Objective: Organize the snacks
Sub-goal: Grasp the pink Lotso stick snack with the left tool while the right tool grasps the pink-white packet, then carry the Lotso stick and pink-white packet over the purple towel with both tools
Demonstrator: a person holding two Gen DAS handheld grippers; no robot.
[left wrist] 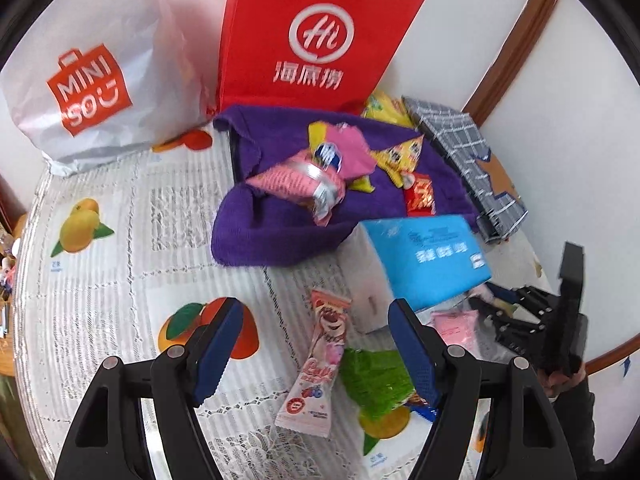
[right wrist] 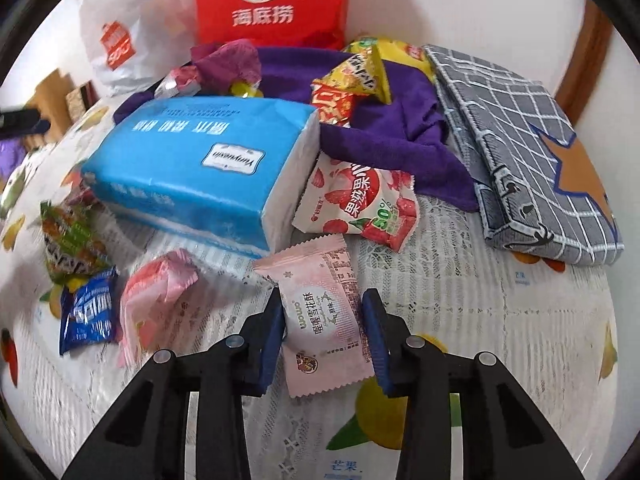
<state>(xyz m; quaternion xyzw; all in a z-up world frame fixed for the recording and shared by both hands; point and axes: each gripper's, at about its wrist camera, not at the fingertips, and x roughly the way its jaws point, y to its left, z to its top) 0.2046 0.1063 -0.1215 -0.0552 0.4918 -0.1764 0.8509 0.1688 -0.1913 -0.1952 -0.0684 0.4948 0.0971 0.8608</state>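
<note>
My right gripper [right wrist: 324,336] has a pale pink snack packet [right wrist: 320,316] between its narrowed fingers; my left gripper [left wrist: 312,356] hangs wide open, holding nothing.

The right pads sit at the packet's two edges, though I cannot tell if they press. Just past it lie a strawberry pouch [right wrist: 356,204] and a blue tissue pack [right wrist: 200,172]; left of it, a blue wrapper [right wrist: 90,312]. Between my left fingers lies a pink bear candy bar [left wrist: 316,364] on the lace tablecloth [left wrist: 120,280], a green packet [left wrist: 376,376] beside it, a purple cloth [left wrist: 272,236] heaped with snacks beyond.
</note>
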